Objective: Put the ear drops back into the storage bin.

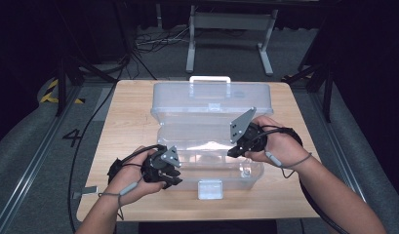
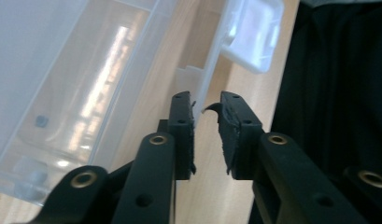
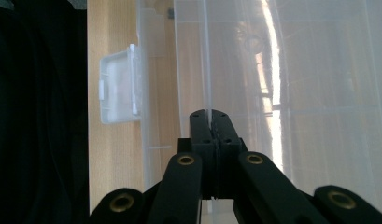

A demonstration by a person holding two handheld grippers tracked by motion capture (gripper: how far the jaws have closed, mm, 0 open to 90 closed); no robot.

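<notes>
While glare blurs the clear box [image 1: 207,141], right claw [image 3: 210,122] pinches its inner tray [image 3: 205,56]

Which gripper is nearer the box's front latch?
Left. The left gripper is beside the box's front wall, just left of the latch. The right gripper is farther back, over the open box.

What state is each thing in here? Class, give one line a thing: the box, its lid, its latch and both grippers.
Clear plastic box: open, standing on the table.
Lid: swung back, handle at the far side.
Latch: undone, hanging at the front wall.
Left gripper: open, jaws apart beside the box's front edge.
Right gripper: shut on a thin clear edge inside the box.
</notes>
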